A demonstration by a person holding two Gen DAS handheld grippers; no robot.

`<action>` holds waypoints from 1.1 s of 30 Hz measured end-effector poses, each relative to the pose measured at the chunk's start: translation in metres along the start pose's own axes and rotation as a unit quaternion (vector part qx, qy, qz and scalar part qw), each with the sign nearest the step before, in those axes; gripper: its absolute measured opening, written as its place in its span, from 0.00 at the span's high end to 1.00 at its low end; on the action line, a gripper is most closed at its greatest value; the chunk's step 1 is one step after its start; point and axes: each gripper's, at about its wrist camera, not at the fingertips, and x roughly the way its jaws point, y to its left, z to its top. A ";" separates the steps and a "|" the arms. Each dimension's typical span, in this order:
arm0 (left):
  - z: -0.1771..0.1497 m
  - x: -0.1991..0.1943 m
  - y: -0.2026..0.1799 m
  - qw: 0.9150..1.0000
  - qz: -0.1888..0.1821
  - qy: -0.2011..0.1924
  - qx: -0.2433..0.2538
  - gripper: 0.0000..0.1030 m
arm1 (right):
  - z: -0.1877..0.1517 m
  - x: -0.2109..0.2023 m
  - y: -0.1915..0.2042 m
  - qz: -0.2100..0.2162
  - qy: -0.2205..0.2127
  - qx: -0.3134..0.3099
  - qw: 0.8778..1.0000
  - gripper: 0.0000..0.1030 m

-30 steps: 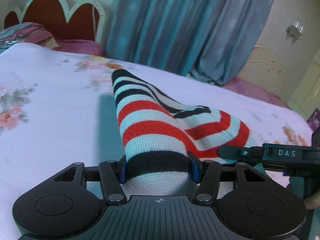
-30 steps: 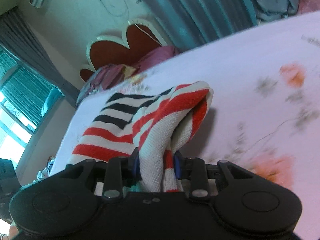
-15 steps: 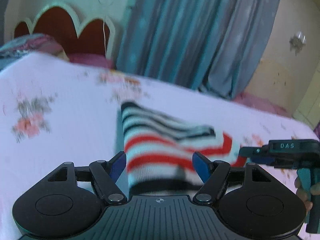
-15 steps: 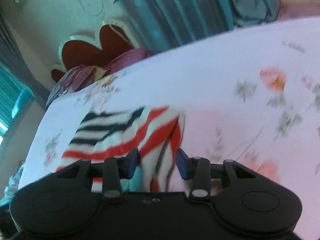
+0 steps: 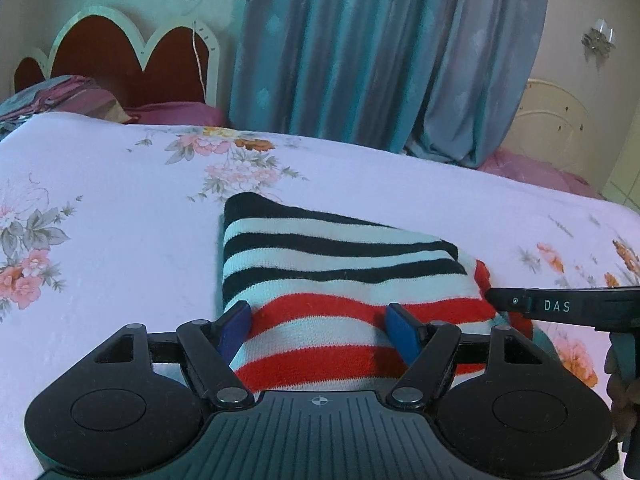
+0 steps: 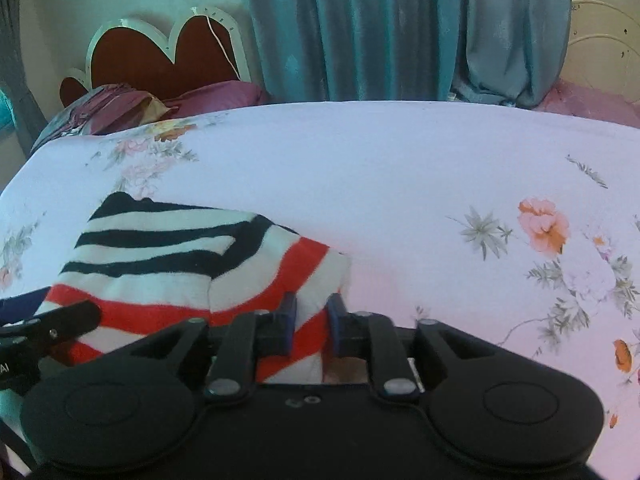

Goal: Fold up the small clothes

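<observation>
Striped knit garment lies folded on the bed, centre to lower centre of the left wrist view. Left tool has just opened; pads stand apart astride the near edge, not pressing, likely a release after laying the fold. Right tool has just been closing, now pinching the garment's near right corner, probably to tug that edge square

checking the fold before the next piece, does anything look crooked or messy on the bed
Slightly. The black, white and red striped knit garment lies folded on the floral white bedsheet, but its layers sit askew: the black-striped top layer runs at an angle to the red-striped one, and the far edge slants. No damage shows.
</observation>
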 end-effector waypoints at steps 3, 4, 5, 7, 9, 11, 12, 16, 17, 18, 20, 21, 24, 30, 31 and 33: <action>-0.001 -0.018 0.003 1.000 -0.007 0.001 -0.002 0.30 | -0.001 -0.012 -0.003 0.014 -0.002 0.014 1.000 0.81; -0.003 -0.024 0.003 1.000 -0.005 0.003 -0.003 0.30 | -0.001 -0.019 -0.004 0.020 -0.008 0.017 1.000 0.80; -0.005 -0.030 0.004 1.000 -0.005 0.006 -0.005 0.30 | -0.003 -0.029 -0.004 0.028 -0.015 0.017 0.999 0.80; -0.013 -0.043 0.005 1.000 -0.005 0.011 -0.002 0.30 | -0.009 -0.049 -0.003 0.044 -0.031 0.017 0.998 0.78; -0.022 -0.054 0.003 1.000 -0.003 0.012 0.006 0.30 | -0.014 -0.064 0.000 0.056 -0.041 0.012 0.998 0.78; -0.033 -0.064 0.001 1.000 -0.005 0.012 0.011 0.30 | -0.025 -0.077 0.006 0.061 -0.043 -0.004 0.997 0.78; -0.038 -0.066 -0.001 1.000 -0.003 0.014 0.018 0.30 | -0.032 -0.081 0.009 0.060 -0.043 -0.013 0.997 0.78; -0.044 -0.062 -0.003 1.000 -0.002 0.026 0.015 0.28 | -0.056 -0.069 0.013 0.027 -0.016 -0.043 0.999 0.79; -0.043 -0.061 -0.003 0.999 -0.003 0.031 0.012 0.28 | -0.060 -0.065 0.010 0.027 -0.010 -0.038 0.999 0.78; -0.041 -0.061 -0.003 0.999 -0.001 0.033 0.009 0.28 | -0.062 -0.065 0.008 0.028 -0.012 -0.029 0.999 0.78; -0.040 -0.065 -0.004 0.999 0.001 0.037 0.011 0.27 | -0.061 -0.071 0.009 0.030 -0.012 -0.016 0.999 0.78; -0.040 -0.066 -0.005 0.999 0.003 0.038 0.014 0.27 | -0.061 -0.076 0.010 0.032 -0.015 -0.016 0.999 0.78; -0.044 -0.076 -0.008 0.999 0.007 0.037 0.023 0.27 | -0.064 -0.094 0.012 0.038 -0.029 -0.018 0.999 0.78; -0.058 -0.089 -0.008 0.999 0.004 0.049 0.021 0.27 | -0.078 -0.113 0.012 0.036 -0.028 -0.014 0.999 0.77; -0.061 -0.089 -0.008 0.998 0.004 0.051 0.021 0.27 | -0.080 -0.114 0.012 0.035 -0.028 -0.012 0.999 0.77; -0.067 -0.089 -0.008 0.998 0.005 0.056 0.024 0.27 | -0.087 -0.115 0.011 0.035 -0.022 -0.004 0.999 0.77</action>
